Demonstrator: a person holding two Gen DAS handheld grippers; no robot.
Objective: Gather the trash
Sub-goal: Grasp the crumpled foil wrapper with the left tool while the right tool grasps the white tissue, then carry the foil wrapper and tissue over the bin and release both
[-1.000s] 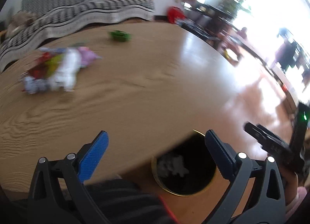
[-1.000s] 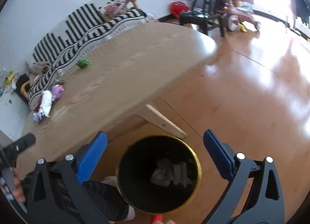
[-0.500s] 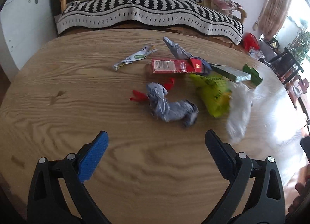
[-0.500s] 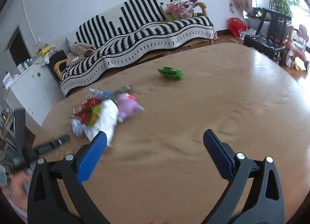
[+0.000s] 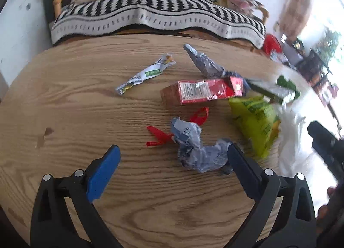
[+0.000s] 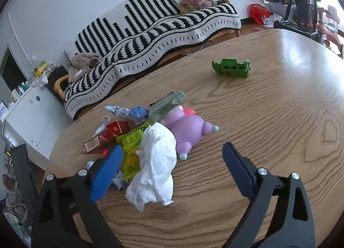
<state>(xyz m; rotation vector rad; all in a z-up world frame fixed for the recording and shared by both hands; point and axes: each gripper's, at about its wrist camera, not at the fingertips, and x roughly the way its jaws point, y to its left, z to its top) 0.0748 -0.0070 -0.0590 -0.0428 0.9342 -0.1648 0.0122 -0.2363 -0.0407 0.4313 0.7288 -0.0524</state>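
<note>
A pile of trash lies on the round wooden table (image 5: 64, 108). In the left wrist view I see a crumpled grey-blue wrapper (image 5: 197, 151), red plastic scraps (image 5: 159, 136), a red box (image 5: 204, 92), a yellow-green snack bag (image 5: 255, 123), a white-green wrapper (image 5: 146, 74) and a grey foil wrapper (image 5: 204, 63). My left gripper (image 5: 172, 168) is open and empty, just short of the crumpled wrapper. In the right wrist view a white crumpled tissue (image 6: 157, 164) lies between my open, empty right gripper's (image 6: 172, 166) fingers, beside the snack bag (image 6: 131, 147) and a purple toy (image 6: 189, 130).
A green torn box (image 6: 232, 68) lies apart on the far side of the table (image 6: 279, 119). A striped black-and-white sofa (image 6: 154, 26) stands behind the table. A white cabinet (image 6: 23, 119) stands at the left. A dark chair (image 6: 301, 11) stands at the right.
Both grippers have swung up from the black bin on the floor to the table and moved closer to the trash pile. Both stay open and empty.
</note>
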